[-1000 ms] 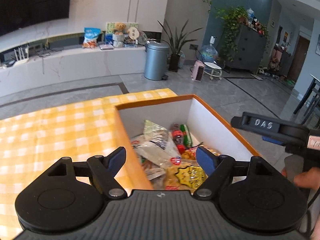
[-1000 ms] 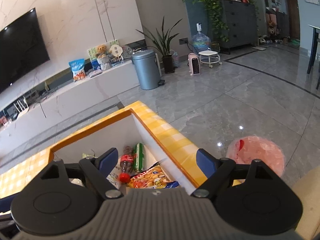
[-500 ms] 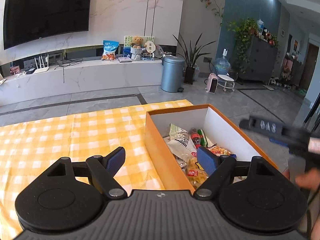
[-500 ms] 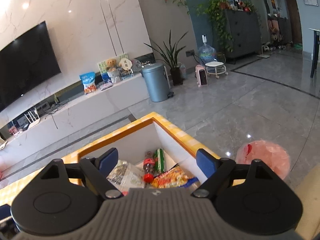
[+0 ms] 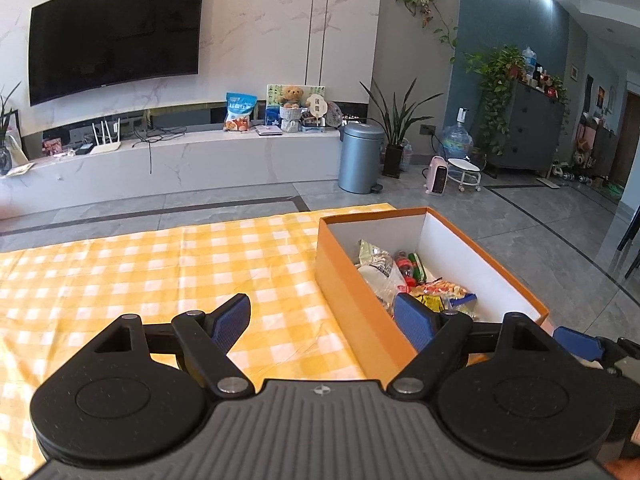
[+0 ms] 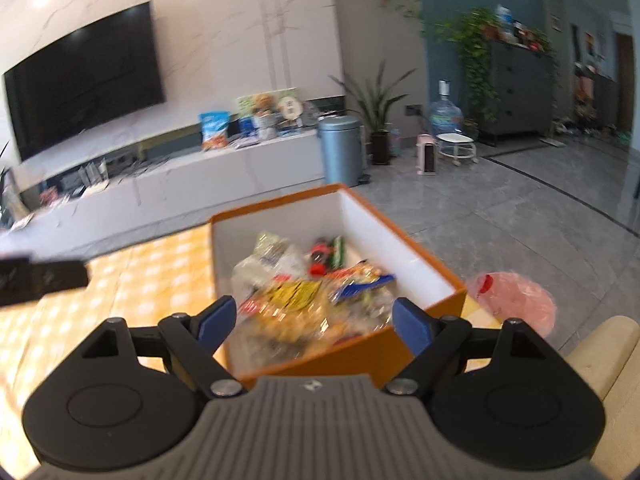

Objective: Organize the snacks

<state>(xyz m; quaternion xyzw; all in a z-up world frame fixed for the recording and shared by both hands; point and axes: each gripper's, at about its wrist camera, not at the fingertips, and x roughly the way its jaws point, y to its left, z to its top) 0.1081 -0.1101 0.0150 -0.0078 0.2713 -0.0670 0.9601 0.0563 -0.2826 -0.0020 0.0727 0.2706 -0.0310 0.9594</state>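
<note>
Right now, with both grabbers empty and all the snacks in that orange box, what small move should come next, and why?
Probably nothing more than easing both away. Every snack packet in view lies inside the orange box, and the yellow checked tablecloth shows none left. The left gripper and the right gripper stand open and empty. The right view is blurred, so I can't rule out a stray packet.

A matt cardboard box (image 5: pixel 362 308) is seen on a woven checked cloth (image 5: pixel 160 280); glossy plastic snack bags (image 6: pixel 296 292) are inside.
</note>
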